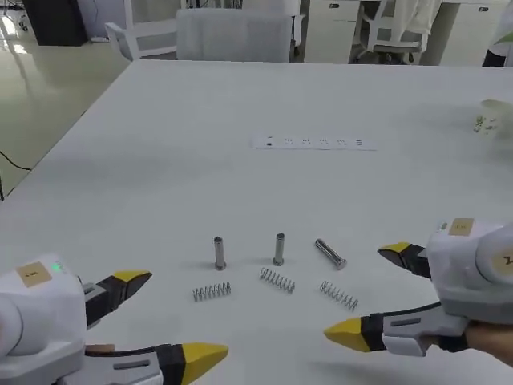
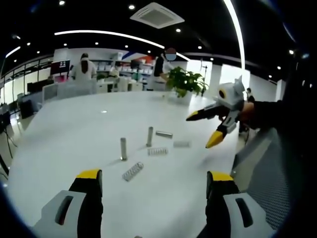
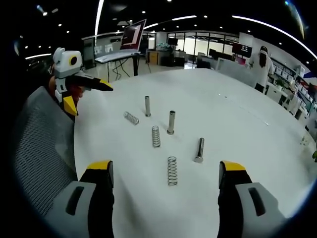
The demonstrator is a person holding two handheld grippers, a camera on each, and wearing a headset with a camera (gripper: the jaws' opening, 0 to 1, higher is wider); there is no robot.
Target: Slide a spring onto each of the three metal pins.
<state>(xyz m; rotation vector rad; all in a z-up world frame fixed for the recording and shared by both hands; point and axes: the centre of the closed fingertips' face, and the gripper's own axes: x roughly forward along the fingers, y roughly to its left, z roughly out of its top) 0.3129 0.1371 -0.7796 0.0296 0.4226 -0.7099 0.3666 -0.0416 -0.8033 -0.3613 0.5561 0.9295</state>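
Two metal pins stand upright on the white table, the left pin (image 1: 219, 252) (image 2: 123, 148) (image 3: 147, 106) and the middle pin (image 1: 279, 249) (image 2: 149, 136) (image 3: 171, 122). A third pin (image 1: 330, 253) (image 2: 164, 134) (image 3: 199, 150) lies on its side to their right. Three springs lie flat in front of them: the left spring (image 1: 212, 291) (image 2: 132, 171), the middle spring (image 1: 276, 280) (image 3: 155, 136), the right spring (image 1: 338, 295) (image 3: 172, 170). My left gripper (image 1: 172, 317) (image 2: 154, 181) is open, near the left spring. My right gripper (image 1: 370, 293) (image 3: 167, 168) is open, just right of the right spring. Both hold nothing.
A flat white strip with sockets (image 1: 313, 143) lies mid-table beyond the pins. A cup (image 1: 490, 116) sits at the right edge. Chairs (image 1: 232, 36) stand past the far edge. A potted plant (image 2: 185, 82) and people show in the background.
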